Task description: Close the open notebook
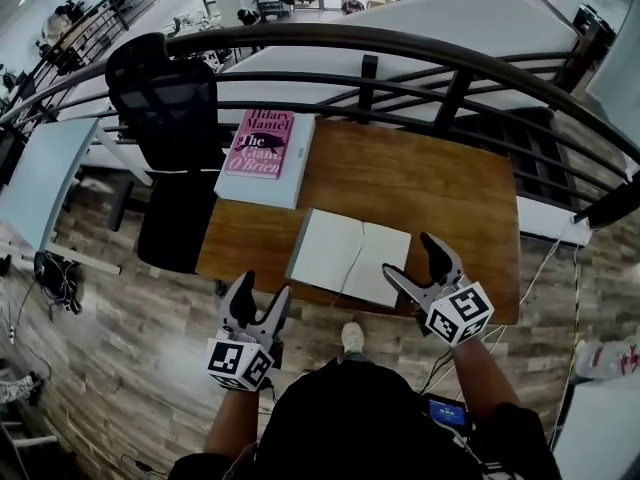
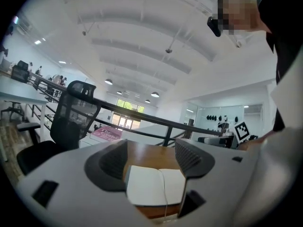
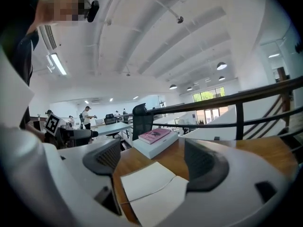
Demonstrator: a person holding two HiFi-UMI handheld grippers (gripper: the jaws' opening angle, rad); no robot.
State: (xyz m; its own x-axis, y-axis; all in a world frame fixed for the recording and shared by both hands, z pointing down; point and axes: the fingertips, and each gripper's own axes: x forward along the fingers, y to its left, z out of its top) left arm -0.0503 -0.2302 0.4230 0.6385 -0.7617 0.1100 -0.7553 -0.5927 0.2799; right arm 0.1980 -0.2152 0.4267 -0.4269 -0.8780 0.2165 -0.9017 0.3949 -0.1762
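Notebook ahead: white-paged open notebook (image 1: 350, 256) flat on the brown wooden surface (image 1: 430, 183), lower centre, spine pointing away. Right hand-held gripper (image 1: 411, 257), jaws spread, empty, sits just beside its right page; left hand-held gripper (image 1: 264, 290), also spread, farther off.

Wooden table (image 1: 430, 183) — open notebook (image 1: 348, 256), white box (image 1: 262, 190)

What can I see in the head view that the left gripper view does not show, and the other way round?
Only the head view shows how the right tongs stand open near the right page of the open notebook, and the person's shoe. Only the left gripper view shows the ceiling and the person's head camera. Both show the left tongs, open and empty, that notebook, the pink book, the black chair and the railing.
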